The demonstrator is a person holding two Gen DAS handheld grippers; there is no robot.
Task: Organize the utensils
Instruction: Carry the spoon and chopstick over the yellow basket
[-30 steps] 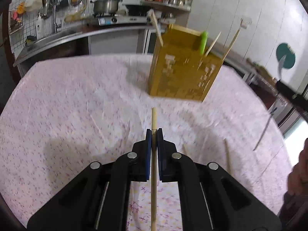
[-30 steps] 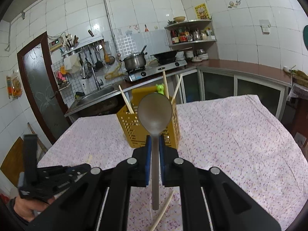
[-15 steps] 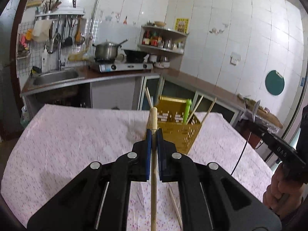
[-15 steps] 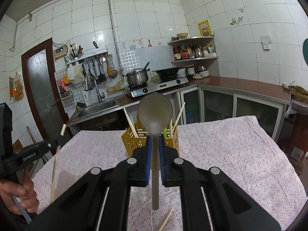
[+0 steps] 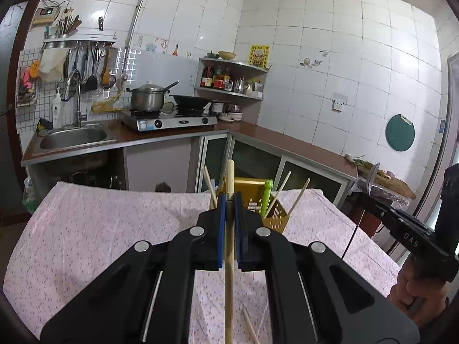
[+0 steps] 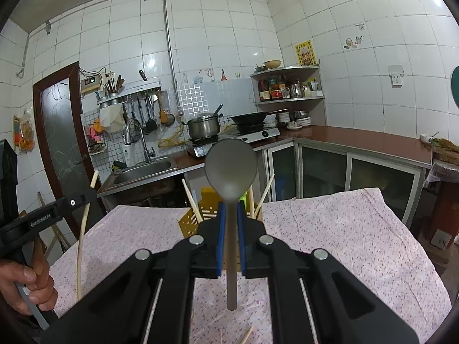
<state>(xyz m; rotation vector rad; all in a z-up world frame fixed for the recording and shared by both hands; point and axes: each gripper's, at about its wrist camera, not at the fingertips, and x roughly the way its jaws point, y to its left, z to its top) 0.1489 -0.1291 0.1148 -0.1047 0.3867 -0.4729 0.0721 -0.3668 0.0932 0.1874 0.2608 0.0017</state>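
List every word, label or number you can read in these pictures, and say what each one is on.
"GenRobot.AI": on the side of the left gripper, seen from the right wrist.
"DAS": on the side of the right gripper, seen from the left wrist.
Yellow poster: print too small to read.
Wall controller: display blurred.
Bottles on the shelf: labels unreadable.

Left hand-held gripper [image 5: 228, 200] raised level, jaws clamped on a chopstick [image 5: 229, 261]; right hand-held gripper [image 6: 228, 209] beside it, jaws pinching a spoon [image 6: 231, 172] upright.
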